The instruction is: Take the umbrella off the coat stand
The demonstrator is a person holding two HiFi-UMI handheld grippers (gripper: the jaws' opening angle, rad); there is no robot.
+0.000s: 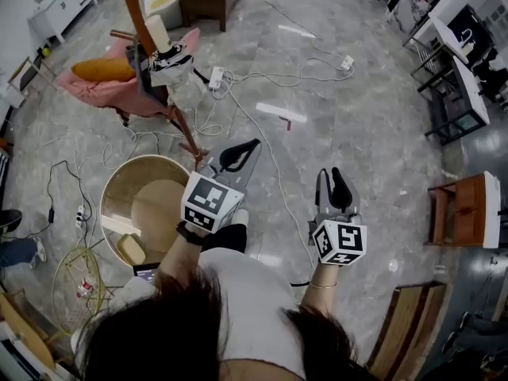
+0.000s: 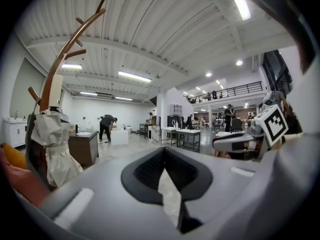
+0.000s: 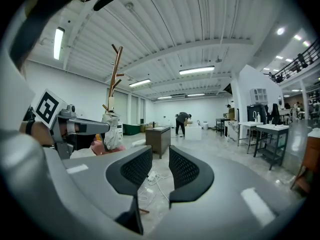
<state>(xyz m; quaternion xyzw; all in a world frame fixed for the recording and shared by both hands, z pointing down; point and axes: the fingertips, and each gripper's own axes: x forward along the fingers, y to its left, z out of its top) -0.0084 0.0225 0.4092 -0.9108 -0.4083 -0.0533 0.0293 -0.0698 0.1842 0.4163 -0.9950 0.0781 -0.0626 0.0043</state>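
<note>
Left tongs [image 2: 162,151] tips pressed together, right tongs [image 3: 160,154] slightly spread, 2 empty. Umbrella [image 1: 168,60] on coat stand [image 1: 133,6], well ahead-left of my tongs. Likely light, floppy fabric, stiff core; I'd grip the cream handle [image 1: 157,32].

Top of coat stand [image 1: 136,8] (head view) cut off.

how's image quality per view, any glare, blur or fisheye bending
Head view: evenly lit and sharp, glossy floor shows pale light reflections. Left gripper view: heavy fisheye with black corners, coat stand bows, ceiling lamp flares white. Right gripper view: same fisheye, strip light blown out, far room is crisp.
</note>
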